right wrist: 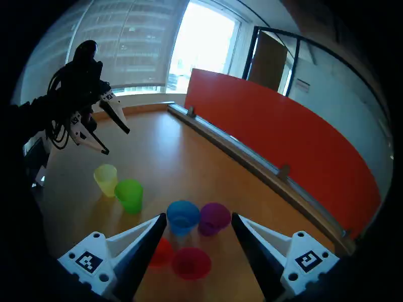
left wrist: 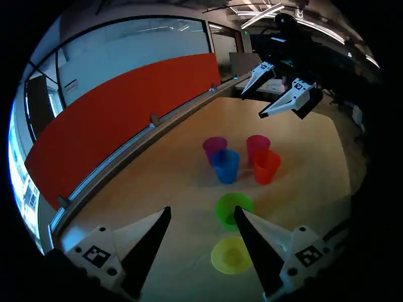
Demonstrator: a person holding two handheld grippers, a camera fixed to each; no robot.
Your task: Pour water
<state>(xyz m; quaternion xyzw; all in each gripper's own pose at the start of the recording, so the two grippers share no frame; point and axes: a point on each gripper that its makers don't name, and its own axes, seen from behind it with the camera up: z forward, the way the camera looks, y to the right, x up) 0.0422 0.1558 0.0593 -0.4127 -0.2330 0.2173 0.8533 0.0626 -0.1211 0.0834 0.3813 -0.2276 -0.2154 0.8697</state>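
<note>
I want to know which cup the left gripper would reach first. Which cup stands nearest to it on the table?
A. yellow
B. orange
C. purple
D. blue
A: in the left gripper view the yellow cup stands closest, low between the fingers of the open left gripper, with the green cup just beyond it.

Two cameras of mine face each other across the tabletop.
Each tilts down from an opposite end; both share the cups and the red partition.
</note>
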